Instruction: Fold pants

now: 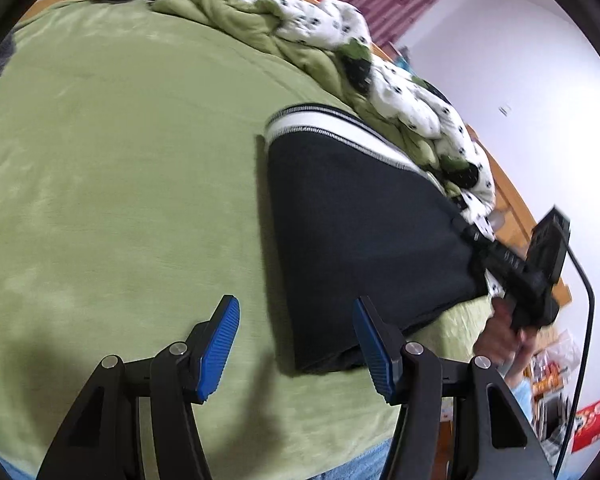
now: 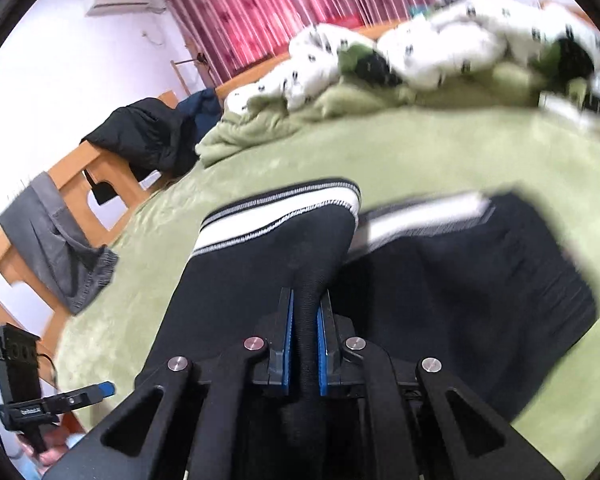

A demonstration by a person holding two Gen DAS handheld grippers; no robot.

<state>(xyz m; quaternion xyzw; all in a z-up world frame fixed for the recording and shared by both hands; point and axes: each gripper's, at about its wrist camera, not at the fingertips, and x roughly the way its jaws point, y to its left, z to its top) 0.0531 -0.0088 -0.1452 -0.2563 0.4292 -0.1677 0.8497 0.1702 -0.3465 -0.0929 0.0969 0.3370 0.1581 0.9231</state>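
The pants [image 1: 360,216] are black with a white striped waistband [image 1: 332,124]. They lie folded on the green bedspread [image 1: 120,160]. My left gripper [image 1: 296,344] is open and empty, just at the near edge of the pants. My right gripper [image 2: 304,320] is shut on a raised fold of the pants [image 2: 312,256] and lifts it off the layer below [image 2: 480,280]. In the left wrist view the right gripper [image 1: 472,236] shows at the far right side of the pants. In the right wrist view the left gripper [image 2: 100,390] shows at the lower left.
A crumpled white and green quilt [image 1: 320,24] lies along the far side of the bed. A wooden bed frame [image 2: 100,184] carries a black jacket [image 2: 148,136] and grey trousers [image 2: 56,240]. Red curtains [image 2: 260,8] hang behind. Clutter [image 1: 572,400] sits on the floor.
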